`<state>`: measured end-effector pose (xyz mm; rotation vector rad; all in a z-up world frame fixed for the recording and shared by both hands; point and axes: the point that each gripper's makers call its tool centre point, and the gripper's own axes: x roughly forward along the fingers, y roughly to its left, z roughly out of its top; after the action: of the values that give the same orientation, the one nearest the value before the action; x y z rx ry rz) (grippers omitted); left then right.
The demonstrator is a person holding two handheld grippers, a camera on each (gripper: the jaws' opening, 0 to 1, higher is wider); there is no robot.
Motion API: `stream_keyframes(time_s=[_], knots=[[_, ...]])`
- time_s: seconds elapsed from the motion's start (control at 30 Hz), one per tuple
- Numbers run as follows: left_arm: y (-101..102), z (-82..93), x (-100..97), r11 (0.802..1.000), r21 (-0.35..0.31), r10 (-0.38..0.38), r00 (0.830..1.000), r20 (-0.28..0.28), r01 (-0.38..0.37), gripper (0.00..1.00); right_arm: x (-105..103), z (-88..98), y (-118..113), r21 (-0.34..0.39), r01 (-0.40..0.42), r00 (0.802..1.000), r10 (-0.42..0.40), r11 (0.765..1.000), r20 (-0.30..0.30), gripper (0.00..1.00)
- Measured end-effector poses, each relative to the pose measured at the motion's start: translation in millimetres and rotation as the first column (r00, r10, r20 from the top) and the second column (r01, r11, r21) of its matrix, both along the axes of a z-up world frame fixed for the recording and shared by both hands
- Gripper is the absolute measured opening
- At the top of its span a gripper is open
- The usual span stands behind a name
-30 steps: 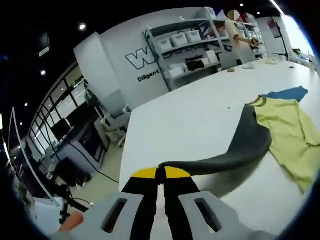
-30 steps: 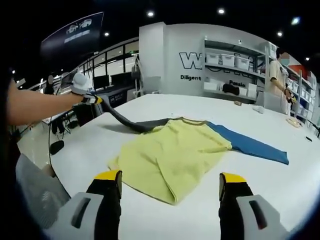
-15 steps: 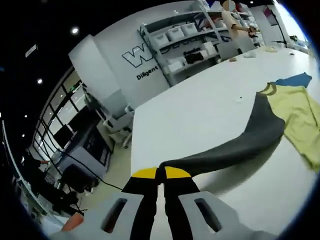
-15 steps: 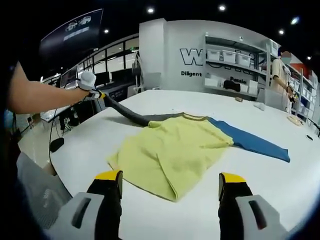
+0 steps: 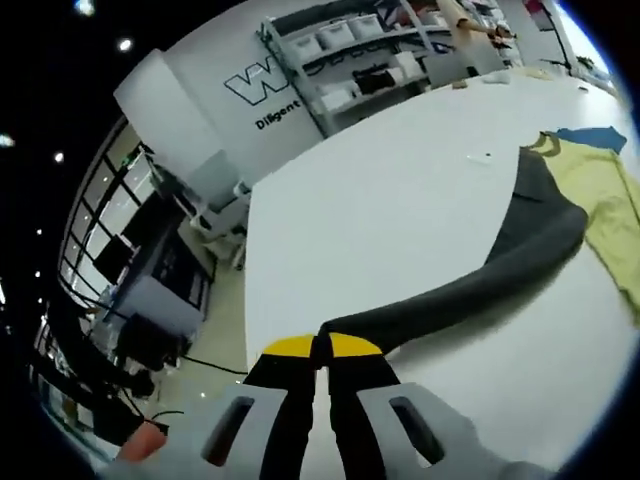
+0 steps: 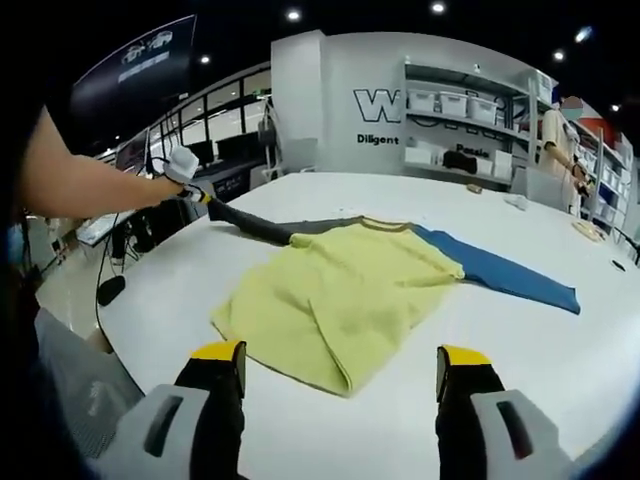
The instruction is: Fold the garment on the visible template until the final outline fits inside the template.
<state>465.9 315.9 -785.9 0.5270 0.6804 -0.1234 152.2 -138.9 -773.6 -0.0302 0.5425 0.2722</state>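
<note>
While the left gripper pinches the dark grey sleeve of the yellow, grey and blue garment spread on the white desk, the right gripper hovers near it, jaws wide.

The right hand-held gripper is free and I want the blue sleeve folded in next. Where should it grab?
Probably at the blue sleeve's cuff end, from its far-right side: it lies flat, stretched away from the yellow body, so the cuff edge is free to pinch.
</note>
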Motion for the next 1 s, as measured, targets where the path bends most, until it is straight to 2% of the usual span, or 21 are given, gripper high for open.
stream_keyframes(time_s=[0.03,0.1,0.2,0.27,0.37,0.53,0.6,0.63,0.77,0.87,1.0], knots=[[1.7,-2.4,-0.7,1.000,-0.001,0.003,1.000,-0.007,-0.003,0.00,-0.1,-0.3,-0.2,0.001,0.001,1.000,-0.001,1.000,-0.001,0.80],[2.4,-13.5,-10.3,0.999,-0.040,0.029,0.997,-0.074,-0.032,0.00,-0.1,-0.4,-0.5,0.001,0.003,1.000,-0.003,1.000,-0.002,0.80],[3.2,-17.7,-20.2,0.995,-0.078,0.052,0.992,-0.116,-0.061,0.00,0.0,-0.7,-0.1,0.003,0.003,1.000,-0.003,1.000,-0.002,0.79],[0.3,-21.3,-26.7,0.989,-0.128,0.048,0.987,-0.151,-0.068,0.00,0.1,-0.7,-0.1,0.004,0.003,1.000,-0.003,1.000,-0.002,0.79],[5.1,-36.8,-42.0,0.995,-0.090,0.025,0.965,-0.260,-0.050,0.00,0.3,-0.7,0.5,0.004,0.000,1.000,0.000,1.000,-0.002,0.78],[7.1,-42.1,-44.6,0.996,-0.070,0.039,0.962,-0.270,-0.060,0.02,0.3,-1.1,1.4,0.003,-0.005,1.000,0.005,1.000,-0.004,0.78],[14.2,-44.3,-45.9,0.998,-0.012,0.060,0.961,-0.272,-0.065,0.07,0.4,-0.9,1.7,0.001,-0.006,1.000,0.006,1.000,-0.003,0.78],[14.7,-46.5,-45.9,0.998,-0.003,0.058,0.961,-0.271,-0.061,0.10,0.4,-0.6,1.4,0.002,-0.004,1.000,0.004,1.000,-0.002,0.78],[17.5,-50.7,-47.6,0.997,-0.004,0.073,0.957,-0.281,-0.077,0.13,1.1,0.4,0.0,0.005,0.002,1.000,-0.002,1.000,0.002,0.78],[21.3,-55.6,-50.0,0.996,0.024,0.084,0.954,-0.287,-0.080,0.17,1.3,0.6,0.0,0.006,0.002,1.000,-0.002,1.000,0.002,0.78],[22.0,-59.6,-53.2,0.995,0.026,0.097,0.951,-0.293,-0.094,0.17,1.7,1.5,-0.1,0.005,0.002,1.000,-0.002,1.000,0.005,0.78]])
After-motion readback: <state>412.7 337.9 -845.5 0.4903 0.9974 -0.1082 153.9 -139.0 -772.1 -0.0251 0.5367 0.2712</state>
